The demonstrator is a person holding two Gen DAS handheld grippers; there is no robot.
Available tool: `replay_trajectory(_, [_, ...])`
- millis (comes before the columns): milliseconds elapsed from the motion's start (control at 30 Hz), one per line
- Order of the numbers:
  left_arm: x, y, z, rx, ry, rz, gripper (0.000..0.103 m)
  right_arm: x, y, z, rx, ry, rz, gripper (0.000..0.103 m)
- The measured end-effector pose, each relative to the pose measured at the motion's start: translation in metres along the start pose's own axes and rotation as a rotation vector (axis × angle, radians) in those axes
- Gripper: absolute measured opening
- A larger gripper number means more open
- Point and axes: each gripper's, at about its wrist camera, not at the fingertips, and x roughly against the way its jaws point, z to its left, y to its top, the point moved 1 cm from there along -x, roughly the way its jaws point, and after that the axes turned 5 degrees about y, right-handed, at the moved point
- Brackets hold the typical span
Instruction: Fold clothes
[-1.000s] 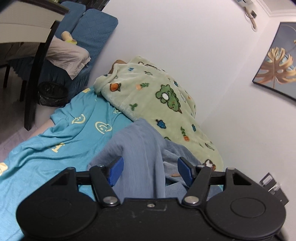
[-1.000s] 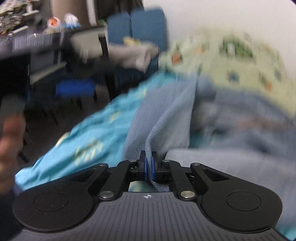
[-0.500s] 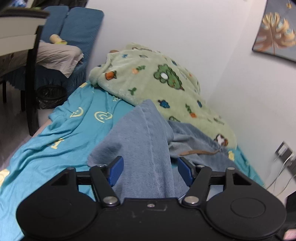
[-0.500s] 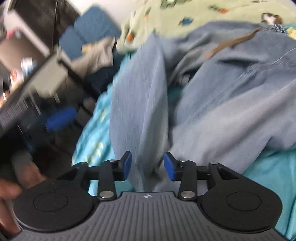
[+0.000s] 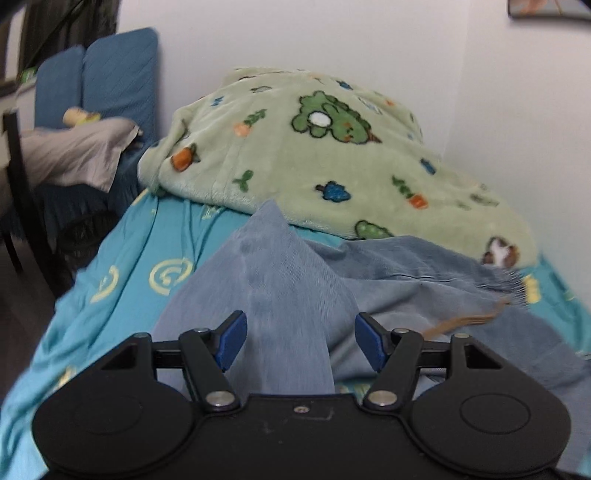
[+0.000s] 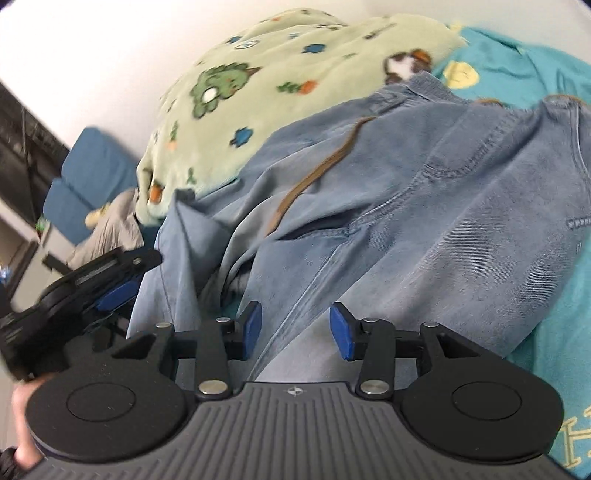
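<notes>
Teal bedsheet, rumpled, perhaps half-folded jeans

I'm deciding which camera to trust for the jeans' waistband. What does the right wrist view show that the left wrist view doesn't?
Only the right wrist view shows the jeans' pocket seams and stitching, the left gripper at its left edge, and the right gripper, jaws opening, gripping nothing.

Only the left wrist view shows the picture frame on the wall.

Both share the jeans, the green cartoon blanket, the turquoise sheet and the blue cushions.
</notes>
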Motion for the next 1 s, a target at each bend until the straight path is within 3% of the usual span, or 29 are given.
replay_trajectory(100, [-0.030, 0.005, -0.011, -0.082, 0.078, 0.013, 0.060, -0.008, 0.002, -0.005, -0.034, 0.027, 0.025, 0.045])
replay_trajectory(167, [-0.043, 0.005, -0.010, -0.105, 0.116, 0.015, 0.051, -0.013, 0.002, -0.007, -0.048, 0.043, 0.039, 0.045])
replay_trajectory(267, [-0.050, 0.001, 0.000, -0.082, 0.129, 0.016, 0.028, -0.021, 0.003, -0.010, -0.059, 0.051, 0.058, 0.045])
replay_trajectory(300, [-0.049, -0.002, 0.004, -0.064, 0.120, 0.022, 0.010, -0.024, 0.003, -0.011, -0.065, 0.050, 0.064, 0.045])
replay_trajectory(333, [-0.045, -0.004, 0.006, -0.050, 0.112, 0.024, 0.004, -0.026, 0.003, -0.012, -0.071, 0.050, 0.070, 0.045])
replay_trajectory(533, [0.010, -0.008, 0.016, 0.021, 0.089, -0.064, 0.001, -0.032, 0.002, -0.012, -0.063, 0.055, 0.087, 0.045])
replay_trajectory(800, [0.124, -0.023, 0.050, 0.096, 0.000, -0.153, 0.000, -0.023, 0.000, -0.007, -0.018, 0.043, 0.084, 0.045])
replay_trajectory(900, [0.160, -0.046, 0.065, 0.096, -0.014, -0.146, 0.000, -0.018, -0.002, -0.005, -0.012, 0.037, 0.083, 0.045])
replay_trajectory(1000, [0.178, -0.074, 0.075, 0.079, 0.012, -0.082, 0.000, -0.012, -0.003, -0.005, -0.018, 0.029, 0.083, 0.045])
